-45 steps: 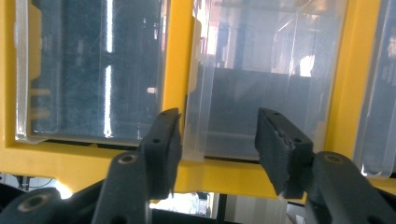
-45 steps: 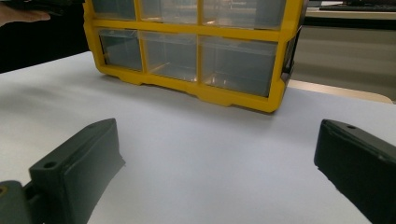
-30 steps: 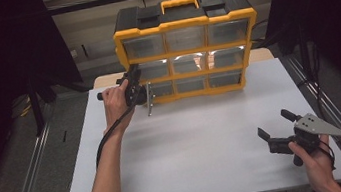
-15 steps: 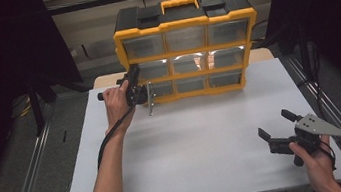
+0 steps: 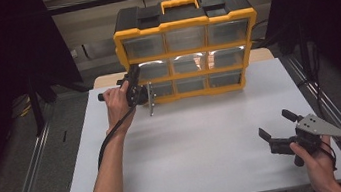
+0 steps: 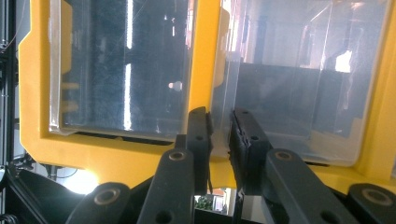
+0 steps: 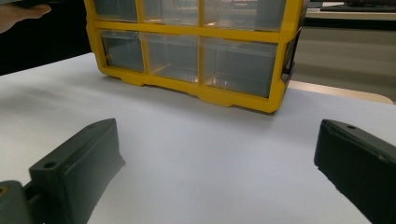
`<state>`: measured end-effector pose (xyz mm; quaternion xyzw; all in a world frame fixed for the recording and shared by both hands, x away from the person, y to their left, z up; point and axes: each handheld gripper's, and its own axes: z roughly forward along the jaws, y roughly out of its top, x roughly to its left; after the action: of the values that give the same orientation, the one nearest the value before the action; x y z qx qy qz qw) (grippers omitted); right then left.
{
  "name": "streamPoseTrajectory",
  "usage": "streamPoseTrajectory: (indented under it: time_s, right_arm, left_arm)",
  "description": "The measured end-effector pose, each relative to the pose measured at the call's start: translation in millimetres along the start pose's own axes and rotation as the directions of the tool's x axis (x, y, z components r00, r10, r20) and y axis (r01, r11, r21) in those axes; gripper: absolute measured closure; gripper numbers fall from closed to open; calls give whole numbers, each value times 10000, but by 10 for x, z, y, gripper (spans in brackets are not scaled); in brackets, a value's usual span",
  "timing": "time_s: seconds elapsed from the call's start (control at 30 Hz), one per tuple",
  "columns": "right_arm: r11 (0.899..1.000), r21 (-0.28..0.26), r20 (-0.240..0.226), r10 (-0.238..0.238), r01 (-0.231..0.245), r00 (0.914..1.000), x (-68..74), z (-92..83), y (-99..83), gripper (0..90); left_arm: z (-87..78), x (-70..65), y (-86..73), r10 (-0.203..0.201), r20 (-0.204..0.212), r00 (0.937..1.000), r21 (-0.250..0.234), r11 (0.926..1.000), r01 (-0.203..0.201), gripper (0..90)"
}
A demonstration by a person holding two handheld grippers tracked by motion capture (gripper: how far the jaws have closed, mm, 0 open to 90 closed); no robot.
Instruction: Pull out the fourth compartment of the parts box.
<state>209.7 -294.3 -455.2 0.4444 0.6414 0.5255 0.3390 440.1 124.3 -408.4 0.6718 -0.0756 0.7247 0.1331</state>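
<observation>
My left gripper [image 6: 219, 140] hovers with jaws nearly closed at the yellow plastic organizer's [image 5: 187, 48] glossy clear drawers, at the white table's [image 5: 204, 136] far edge. My right gripper [image 5: 280, 128] gapes wide.

Left hand-held gripper [image 5: 145, 92] tips hidden against organizer [image 5: 187, 48], drawer contents unclear behind glare, organizer top cropped in right gripper view

We see very little change over the last second: our left gripper [image 5: 144, 93] has only crept a shade closer against the yellow organizer [image 5: 187, 48], whose frame sits just beyond its nearly closed fingers [image 6: 198, 135]. Our left hand [image 5: 116, 101] has barely shifted with it.
</observation>
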Motion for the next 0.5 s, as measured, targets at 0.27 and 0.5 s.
streamPoseTrajectory:
  time_s: [0.27, 0.5]
  right_arm:
    - [10000, -20, 62, -30, 30, 10000, 6, 0, 1, 4]
    - [9999, -4, 34, -110, 110, 9999, 6, 2, 0, 3]
  left_arm:
    - [-36, -1, 1, 105, -8, 9999, 62, 9999, -105, 791]
    - [-76, -5, 11, 115, -24, 9999, -24, 9999, -115, 793]
